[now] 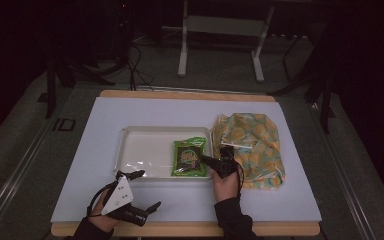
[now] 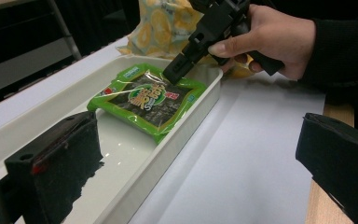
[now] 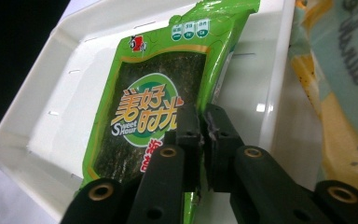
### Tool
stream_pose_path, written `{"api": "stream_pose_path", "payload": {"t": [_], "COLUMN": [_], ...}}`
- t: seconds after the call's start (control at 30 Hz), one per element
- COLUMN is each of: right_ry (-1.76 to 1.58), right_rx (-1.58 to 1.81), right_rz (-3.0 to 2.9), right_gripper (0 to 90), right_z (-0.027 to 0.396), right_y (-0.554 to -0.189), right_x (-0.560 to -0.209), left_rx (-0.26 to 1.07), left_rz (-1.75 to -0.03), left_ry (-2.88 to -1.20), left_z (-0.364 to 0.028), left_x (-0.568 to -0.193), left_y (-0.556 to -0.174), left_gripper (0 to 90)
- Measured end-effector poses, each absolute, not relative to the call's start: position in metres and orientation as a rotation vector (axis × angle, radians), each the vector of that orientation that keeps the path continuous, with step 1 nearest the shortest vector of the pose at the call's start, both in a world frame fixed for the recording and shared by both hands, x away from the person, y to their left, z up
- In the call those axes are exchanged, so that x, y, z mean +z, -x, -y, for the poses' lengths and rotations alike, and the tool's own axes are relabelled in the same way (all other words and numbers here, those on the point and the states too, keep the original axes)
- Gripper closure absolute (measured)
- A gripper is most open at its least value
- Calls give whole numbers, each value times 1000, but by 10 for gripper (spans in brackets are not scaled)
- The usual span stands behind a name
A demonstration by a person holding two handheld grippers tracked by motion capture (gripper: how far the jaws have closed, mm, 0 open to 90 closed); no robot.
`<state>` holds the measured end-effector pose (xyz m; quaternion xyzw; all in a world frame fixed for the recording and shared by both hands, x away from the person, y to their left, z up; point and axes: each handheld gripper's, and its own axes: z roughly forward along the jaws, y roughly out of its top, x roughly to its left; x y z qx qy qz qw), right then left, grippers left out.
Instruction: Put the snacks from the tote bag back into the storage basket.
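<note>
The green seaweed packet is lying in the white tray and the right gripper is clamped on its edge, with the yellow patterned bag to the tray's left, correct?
Not quite: the high view shows the yellow patterned bag to the right of the white tray. The green seaweed packet does lie inside, the right gripper clamping its edge.

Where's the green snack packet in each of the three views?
High view: green snack packet centre, at the right end of the white tray.
Left gripper view: upper centre.
Right gripper view: centre, behind the jaws.
Shared landmark: the white tray.

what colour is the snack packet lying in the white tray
Bright green, with a dark panel and orange-yellow lettering; the snack packet shows best in the right gripper view.
</note>
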<state>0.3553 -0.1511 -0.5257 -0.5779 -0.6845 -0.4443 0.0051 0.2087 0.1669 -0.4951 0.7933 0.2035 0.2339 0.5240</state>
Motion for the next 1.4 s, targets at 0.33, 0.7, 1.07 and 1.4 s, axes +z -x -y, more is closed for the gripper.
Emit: {"api": "stream_pose_path", "payload": {"t": [0.33, 0.7, 1.07, 1.4], "right_ry": [1781, 1720, 1590, 1539], "right_rx": [-1388, -1430, -1442, -1590], "right_rz": [2228, 2307, 2466, 2541], "right_gripper": [725, 613, 437, 247], "right_z": [147, 143, 136, 150], "right_y": [-355, -353, -355, -359], "right_x": [-520, -501, -473, -440], "left_rx": [560, 559, 559, 559], "left_rz": [-486, -486, -484, -482], "left_ry": [-1899, -1900, -1901, -1902], "left_z": [-167, -167, -167, -167], "left_x": [-495, -495, -495, -495], "left_y": [-209, -209, -209, -209], "left_gripper": [5, 4, 4, 5]}}
